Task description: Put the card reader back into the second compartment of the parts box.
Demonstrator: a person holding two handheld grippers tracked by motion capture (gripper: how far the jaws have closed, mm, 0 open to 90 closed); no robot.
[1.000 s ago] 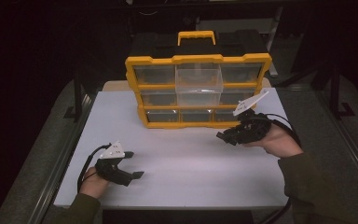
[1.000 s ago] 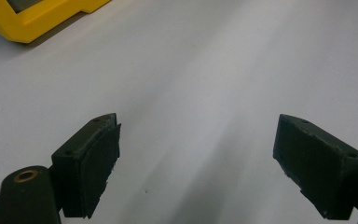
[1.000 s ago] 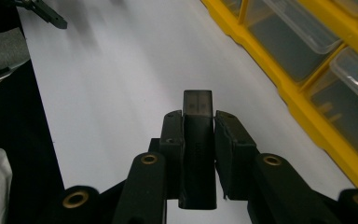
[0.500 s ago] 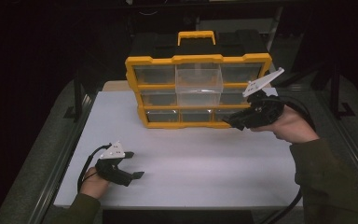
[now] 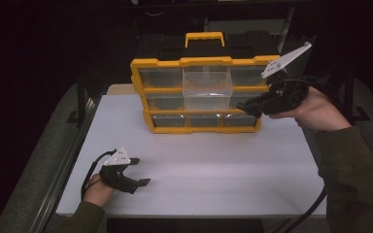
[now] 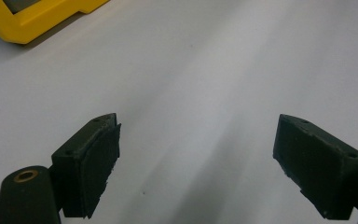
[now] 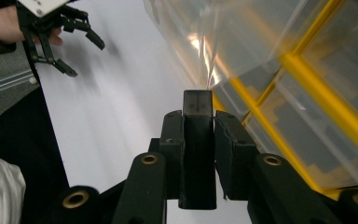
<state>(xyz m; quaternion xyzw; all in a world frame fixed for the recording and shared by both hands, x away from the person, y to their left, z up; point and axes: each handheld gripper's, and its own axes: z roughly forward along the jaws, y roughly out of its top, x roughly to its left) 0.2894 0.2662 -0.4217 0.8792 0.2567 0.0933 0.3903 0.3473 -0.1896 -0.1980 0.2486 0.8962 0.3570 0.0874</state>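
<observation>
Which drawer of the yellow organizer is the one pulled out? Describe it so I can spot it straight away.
Find the yellow organizer standing at the back of the white table, with a carry handle on top. Its front is a grid of clear drawers; the pulled-out drawer is the top middle one. It alone juts forward past the yellow frame, while its neighbours sit flush.

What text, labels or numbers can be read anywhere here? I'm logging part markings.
None: no word, number or sign is readable on the yellow organizer, the black block clamped in the right gripper, or the white table.
</observation>
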